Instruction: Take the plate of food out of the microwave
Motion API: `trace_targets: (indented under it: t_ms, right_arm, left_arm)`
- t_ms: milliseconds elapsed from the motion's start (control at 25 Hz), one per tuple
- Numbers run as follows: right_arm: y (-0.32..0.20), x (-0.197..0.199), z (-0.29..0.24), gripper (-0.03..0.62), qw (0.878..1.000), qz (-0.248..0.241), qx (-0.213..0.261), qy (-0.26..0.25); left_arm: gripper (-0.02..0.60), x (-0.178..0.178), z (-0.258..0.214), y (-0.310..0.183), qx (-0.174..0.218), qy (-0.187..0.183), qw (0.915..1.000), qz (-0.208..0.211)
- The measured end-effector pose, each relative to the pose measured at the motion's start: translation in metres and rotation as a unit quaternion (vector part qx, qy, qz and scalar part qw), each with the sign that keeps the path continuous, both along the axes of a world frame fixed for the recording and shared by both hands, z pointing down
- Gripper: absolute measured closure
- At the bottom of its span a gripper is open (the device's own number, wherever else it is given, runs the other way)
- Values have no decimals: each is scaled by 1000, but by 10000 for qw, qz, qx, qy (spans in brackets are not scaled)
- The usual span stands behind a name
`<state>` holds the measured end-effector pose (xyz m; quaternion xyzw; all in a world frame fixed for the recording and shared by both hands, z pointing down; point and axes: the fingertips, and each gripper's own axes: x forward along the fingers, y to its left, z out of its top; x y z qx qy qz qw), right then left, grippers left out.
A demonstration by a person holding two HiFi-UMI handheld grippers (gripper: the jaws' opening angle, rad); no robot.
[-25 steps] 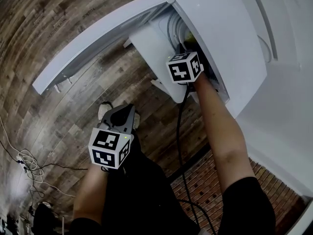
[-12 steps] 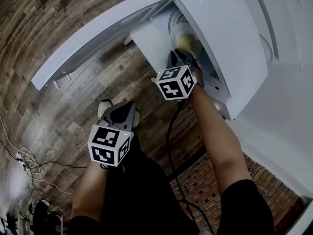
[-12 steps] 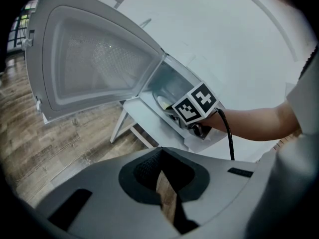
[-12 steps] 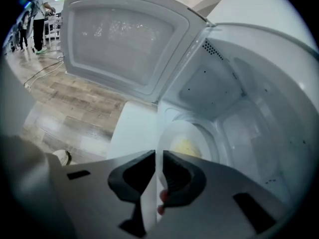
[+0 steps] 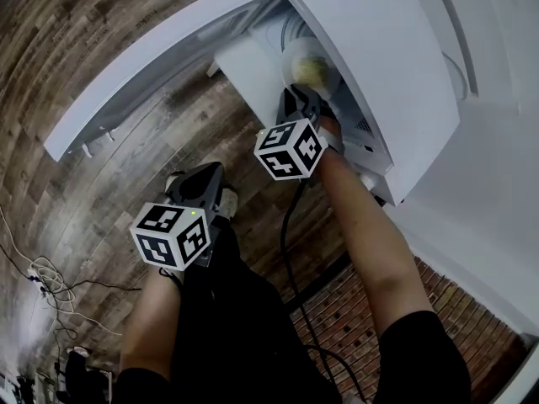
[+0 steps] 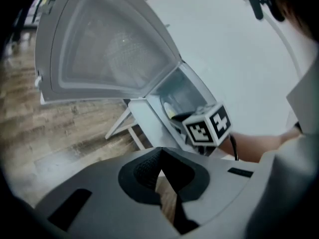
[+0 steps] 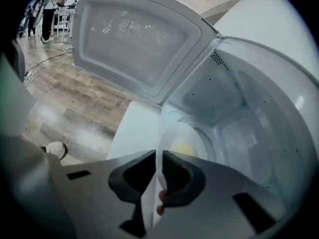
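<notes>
Plate (image 7: 175,131) with yellow food (image 7: 185,147): at the open mouth of the microwave (image 5: 379,57), its near rim between the jaws of the right tool (image 7: 160,176), which are closing on it.

Left tool (image 6: 160,171): clenched, empty, hanging low over the wooden floor (image 5: 101,192), well apart from the microwave.

Handling, judged: stiff, smooth, thin-rimmed, probably slippery. Held by one edge only, so the weight levers on the pinch. Food looks loose, so keep the plate level. The rim is the only place to hold.

Around: door (image 7: 134,39) swung wide to the left; cavity walls close round the plate. The way out toward the person looks clear.
</notes>
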<state>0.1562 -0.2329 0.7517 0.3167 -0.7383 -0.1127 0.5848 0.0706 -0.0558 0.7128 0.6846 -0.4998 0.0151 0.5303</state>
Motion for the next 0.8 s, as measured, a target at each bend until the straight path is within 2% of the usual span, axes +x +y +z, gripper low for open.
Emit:
trace_targets:
  t_ms: [80,160,240,320,400,560,800]
  right_arm:
    - [5,2,-1,545,9999,-97,39,9]
    - [10,4,-1,545,9998,-193,91,9]
    - [17,5,-1,545,9994,-304,154,-13]
    - [22,5,-2,546,9986,-453,256,-10]
    - [25,6,-2,548,9978,-570,327,2]
    - [31,10,-7,549,9968,-705,383,-31]
    - [38,14,-10,553,9928,-1085,502,19]
  left_arm:
    - [584,-4,-1,-22,29,906,9955,-264]
    - [584,-4,-2,-50,72,1730,9840,-428]
    - [586,2,-3,-79,182,2167,9752,-423]
    - [463,17,-2,-104,256,2436,9693,-201]
    - [462,34,6,-125,176,2588,9658,-6]
    - [460,59,27,-152,-80,2574,9660,228]
    - [462,76,36,-178,-203,2939,9556,104]
